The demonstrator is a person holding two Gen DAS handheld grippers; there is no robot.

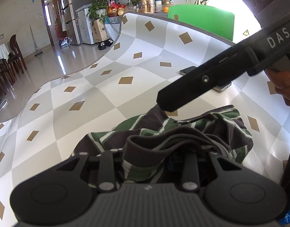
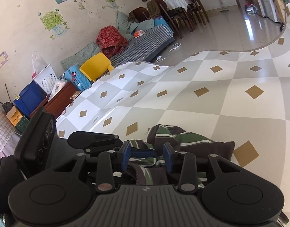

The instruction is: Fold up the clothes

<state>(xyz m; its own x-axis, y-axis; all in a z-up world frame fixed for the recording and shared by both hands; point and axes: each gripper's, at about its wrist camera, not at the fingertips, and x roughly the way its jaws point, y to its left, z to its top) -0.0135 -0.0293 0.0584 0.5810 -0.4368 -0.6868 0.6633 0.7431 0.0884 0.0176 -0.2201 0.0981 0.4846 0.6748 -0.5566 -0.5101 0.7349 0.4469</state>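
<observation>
A green, brown and white striped shirt (image 1: 211, 130) lies bunched on the chequered tablecloth (image 1: 107, 98). Its brown hem is drawn up into my left gripper (image 1: 163, 151), which is shut on the cloth, and the fabric hides the fingertips. A black finger (image 1: 182, 94) of my right gripper comes in from the upper right and its tip touches the shirt's far edge. In the right wrist view the right gripper (image 2: 147, 156) stands open, its blue pads (image 2: 126, 157) apart over the shirt (image 2: 182, 138). The left gripper (image 2: 93, 139) sits just left of it.
A phone (image 1: 188, 70) lies on the table behind the right gripper's finger. A green chair back (image 1: 201, 20) and cans, fruit and plants stand at the far end. The table's curved edge (image 1: 99, 62) drops to tiled floor at left. A person's hand (image 1: 284, 87) holds the right gripper.
</observation>
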